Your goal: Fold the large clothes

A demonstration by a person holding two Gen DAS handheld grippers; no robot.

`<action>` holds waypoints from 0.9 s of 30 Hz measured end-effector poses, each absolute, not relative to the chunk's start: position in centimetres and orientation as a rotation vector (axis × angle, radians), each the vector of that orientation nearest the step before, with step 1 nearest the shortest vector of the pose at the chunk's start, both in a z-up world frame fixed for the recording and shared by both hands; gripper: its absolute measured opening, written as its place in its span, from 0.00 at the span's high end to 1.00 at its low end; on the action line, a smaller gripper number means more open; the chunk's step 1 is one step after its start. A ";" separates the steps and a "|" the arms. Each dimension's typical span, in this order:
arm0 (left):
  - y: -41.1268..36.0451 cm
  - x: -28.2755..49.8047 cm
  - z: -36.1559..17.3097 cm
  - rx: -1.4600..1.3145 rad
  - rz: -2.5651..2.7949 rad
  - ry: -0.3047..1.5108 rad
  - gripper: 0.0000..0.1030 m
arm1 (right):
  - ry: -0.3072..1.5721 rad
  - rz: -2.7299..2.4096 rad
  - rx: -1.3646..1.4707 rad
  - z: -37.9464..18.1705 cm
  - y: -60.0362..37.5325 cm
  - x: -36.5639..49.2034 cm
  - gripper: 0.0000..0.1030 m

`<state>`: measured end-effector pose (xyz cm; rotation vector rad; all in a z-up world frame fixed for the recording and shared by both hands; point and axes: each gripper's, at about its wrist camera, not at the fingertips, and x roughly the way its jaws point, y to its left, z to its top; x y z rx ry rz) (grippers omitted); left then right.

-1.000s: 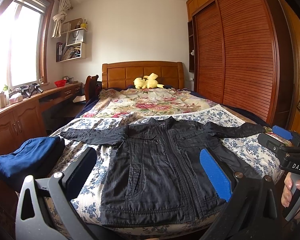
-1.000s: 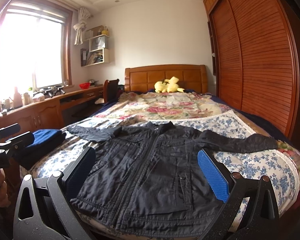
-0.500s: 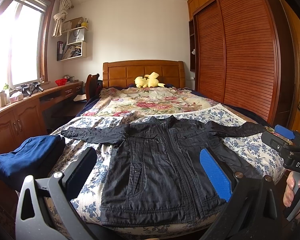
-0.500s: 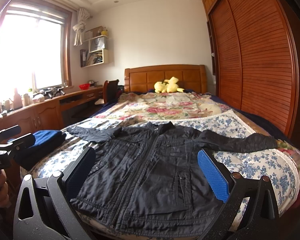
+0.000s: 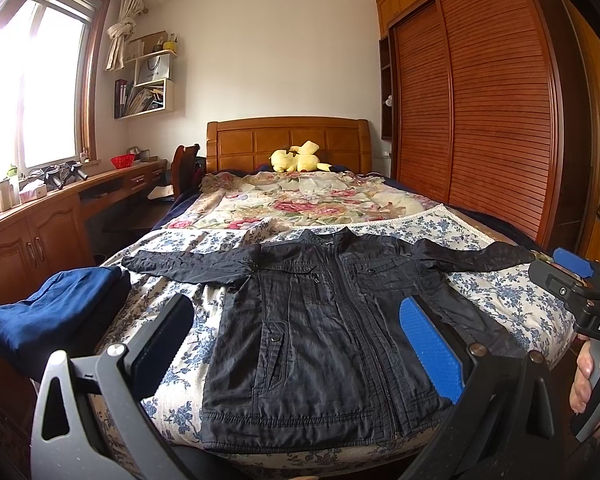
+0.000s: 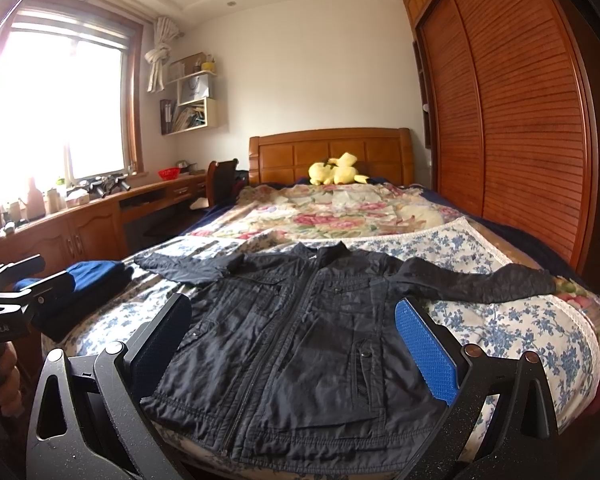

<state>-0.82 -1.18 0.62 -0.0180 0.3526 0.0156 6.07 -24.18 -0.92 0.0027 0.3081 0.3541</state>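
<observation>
A black zip jacket (image 5: 324, 332) lies flat, front up, on the foot of the bed, both sleeves spread sideways; it also shows in the right wrist view (image 6: 300, 336). My left gripper (image 5: 296, 340) is open and empty, held above the jacket's hem. My right gripper (image 6: 292, 344) is open and empty, also over the hem. The right gripper shows at the right edge of the left wrist view (image 5: 572, 284). The left gripper shows at the left edge of the right wrist view (image 6: 16, 288).
A folded blue garment (image 5: 48, 312) sits at the bed's left corner. The bed (image 5: 500, 292) has a blue floral cover, a flowered quilt (image 5: 300, 200) and a yellow plush toy (image 5: 296, 158). A wooden desk (image 5: 40, 216) runs along the left, a louvred wardrobe (image 5: 492, 120) along the right.
Both grippers have shifted only slightly; the view has barely changed. The jacket has not moved.
</observation>
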 end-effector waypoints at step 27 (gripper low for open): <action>0.4 2.0 -3.2 -0.025 0.050 0.403 0.00 | 0.326 0.372 -0.025 -3.4 -22.9 7.5 0.00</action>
